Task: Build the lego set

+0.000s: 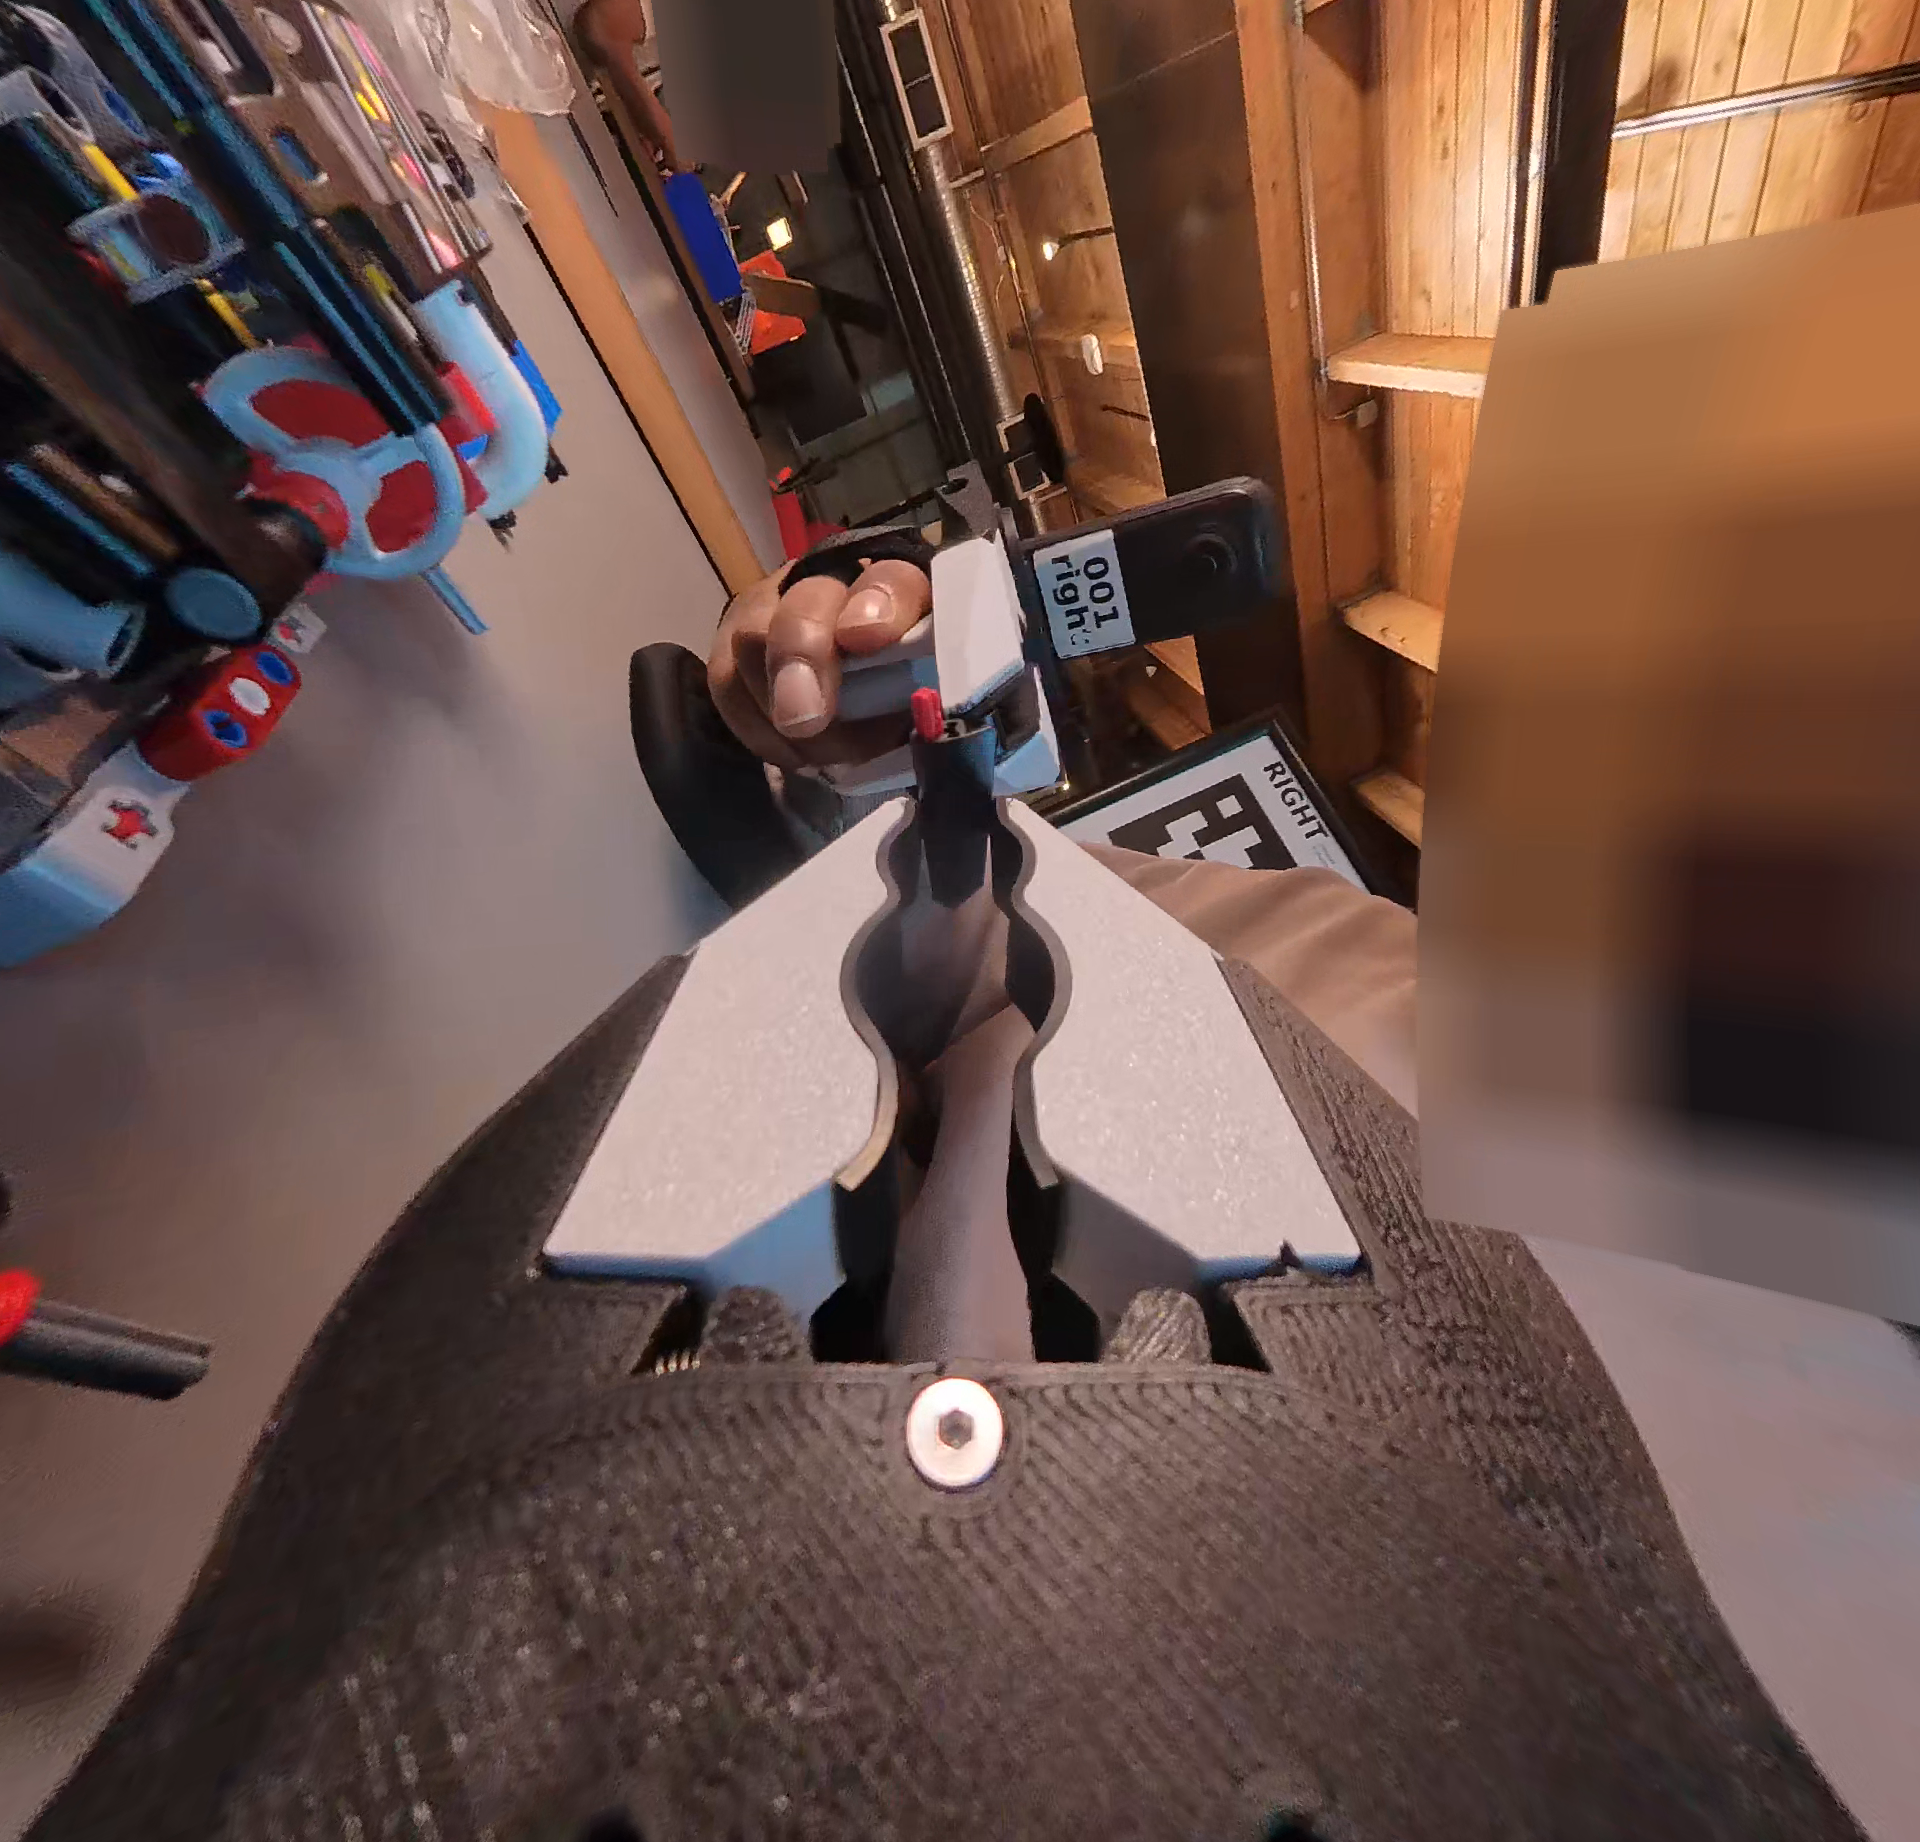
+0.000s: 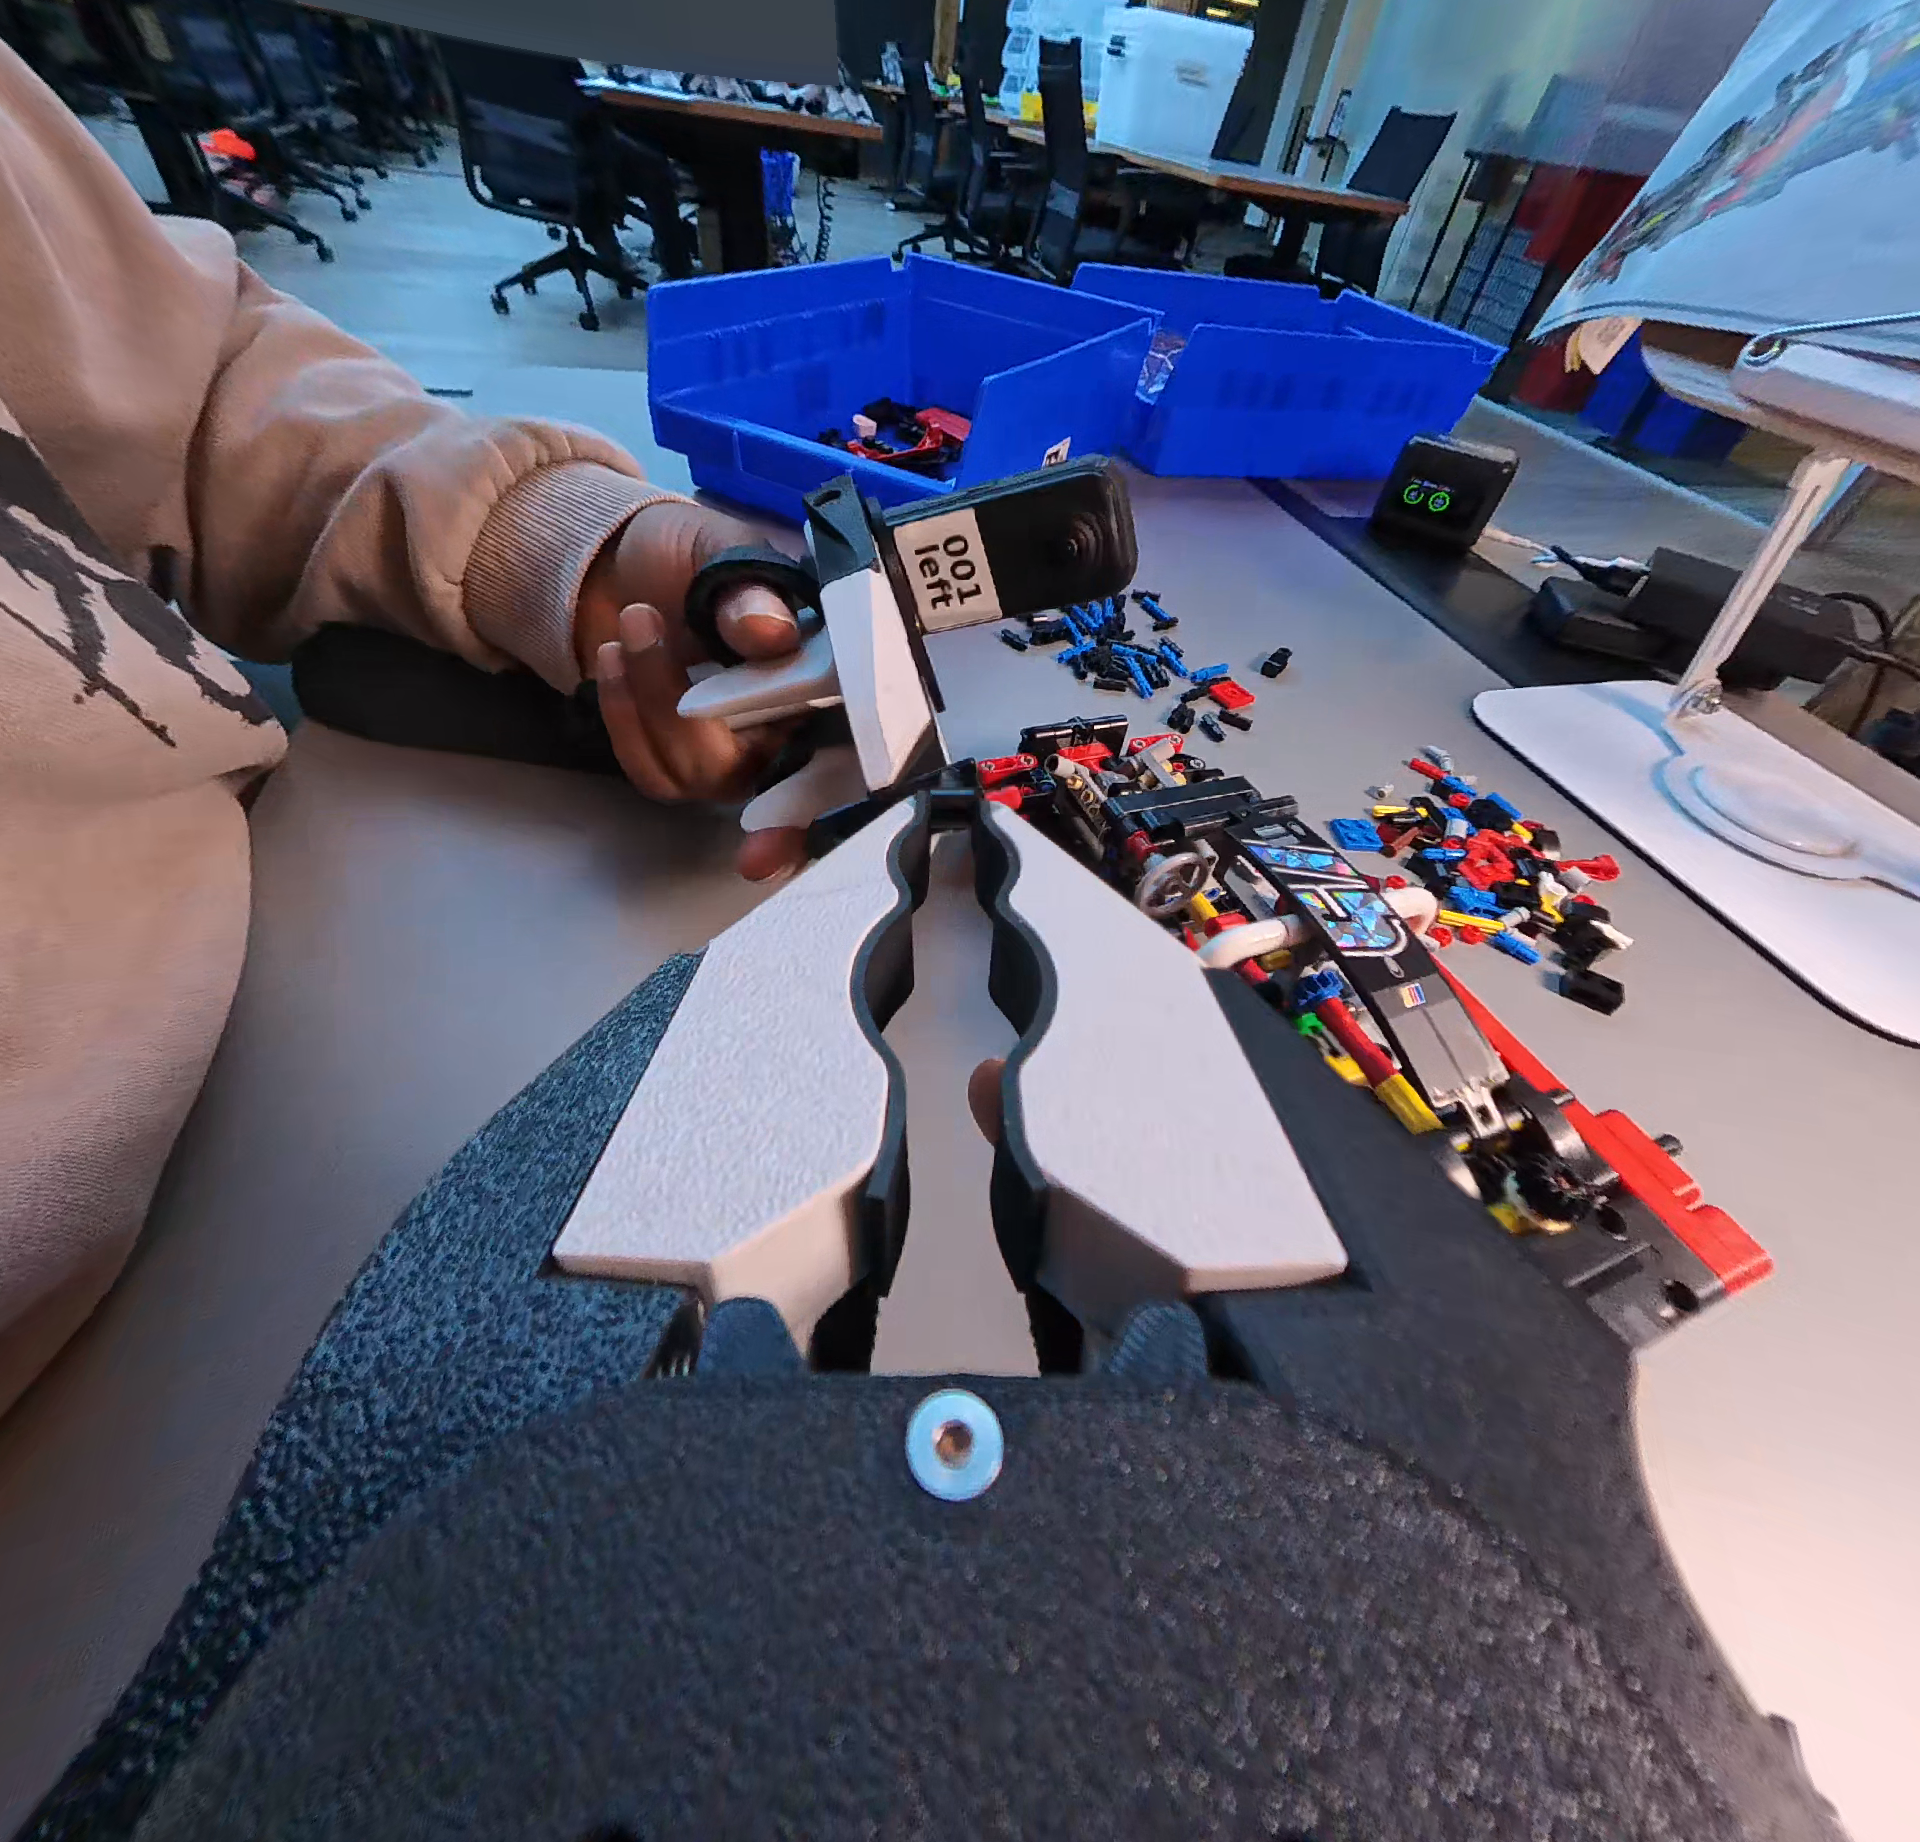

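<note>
Wooden shelving backs the left wrist view; the left tongs (image 1: 954,836) are closed at the tips on a small black piece with a red pin (image 1: 940,805). Right wrist view: grey bench (image 2: 468,961), the right tongs (image 2: 951,821) nearly closed, tips meeting the left tongs, contents undeterminable; the part-built lego car (image 2: 1351,971) lies just beside, loose bricks (image 2: 1496,878) toward the far edge.

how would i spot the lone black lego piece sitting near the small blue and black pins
Start at the two blue bins at the back of the grey table. Just in front lies a scatter of blue and black pins. The lone black piece sits right of it, apart from the rest and chunkier than the pins.
</note>
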Demonstrator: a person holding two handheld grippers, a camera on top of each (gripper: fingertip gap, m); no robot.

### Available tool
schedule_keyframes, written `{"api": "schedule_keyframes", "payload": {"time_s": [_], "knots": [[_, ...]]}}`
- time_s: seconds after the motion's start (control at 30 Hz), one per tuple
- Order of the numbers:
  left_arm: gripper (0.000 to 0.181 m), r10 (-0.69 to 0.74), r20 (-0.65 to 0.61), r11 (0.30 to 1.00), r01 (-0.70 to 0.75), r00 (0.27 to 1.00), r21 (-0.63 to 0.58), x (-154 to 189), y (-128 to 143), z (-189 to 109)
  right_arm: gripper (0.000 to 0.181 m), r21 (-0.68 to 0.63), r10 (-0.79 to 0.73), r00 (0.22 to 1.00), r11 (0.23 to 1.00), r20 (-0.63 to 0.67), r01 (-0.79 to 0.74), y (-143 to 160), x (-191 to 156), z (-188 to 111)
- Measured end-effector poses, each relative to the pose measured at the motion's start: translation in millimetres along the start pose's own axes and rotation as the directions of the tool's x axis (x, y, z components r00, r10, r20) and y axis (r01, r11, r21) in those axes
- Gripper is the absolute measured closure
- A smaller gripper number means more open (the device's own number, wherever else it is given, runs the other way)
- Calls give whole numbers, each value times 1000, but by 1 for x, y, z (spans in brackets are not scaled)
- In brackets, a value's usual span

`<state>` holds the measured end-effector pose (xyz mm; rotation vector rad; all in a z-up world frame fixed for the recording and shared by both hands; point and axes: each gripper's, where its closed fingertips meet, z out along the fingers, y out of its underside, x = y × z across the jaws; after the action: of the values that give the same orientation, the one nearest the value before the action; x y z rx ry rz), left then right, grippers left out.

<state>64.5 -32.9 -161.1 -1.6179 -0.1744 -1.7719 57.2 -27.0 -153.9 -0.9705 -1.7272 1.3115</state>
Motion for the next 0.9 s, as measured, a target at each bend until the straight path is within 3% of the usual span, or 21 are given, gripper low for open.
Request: {"api": "schedule_keyframes", "payload": {"time_s": [0.03, 0.27, 0.37, 0.47, 0.7, 0.8, 0.9], "knots": [[171, 16, 8, 1000, -16, 1000, -11, -1, 2, 1, 176, -6, -5, 1000, 1000, 10, 5, 1, -2, 1], [169, 95, 32, 994, -93, 995, -64, -3, 9, 2, 175, -39, -19, 999, 999, 50, 21, 5, -11, 6], [159, 116, 38, 991, -113, 993, -71, -2, 9, 2, 176, -63, -54, 998, 996, 41, 56, 10, -13, 7], [168, 113, 48, 992, -110, 992, -57, -4, 7, 1, 176, -75, -66, 996, 995, 53, 69, 12, -19, 10], [173, 199, -17, 978, -199, 980, -64, 11, 6, -2, 176, 65, 150, 977, 985, 153, -161, -12, -17, -4], [176, 273, -56, 959, -277, 960, -63, 22, 7, -5, 176, 108, 163, 974, 978, 154, -181, -21, -10, -13], [176, 437, -20, 891, -436, 899, -123, 21, 14, -4, 176, 70, 125, 978, 988, 167, -138, -16, -16, -13]]}}
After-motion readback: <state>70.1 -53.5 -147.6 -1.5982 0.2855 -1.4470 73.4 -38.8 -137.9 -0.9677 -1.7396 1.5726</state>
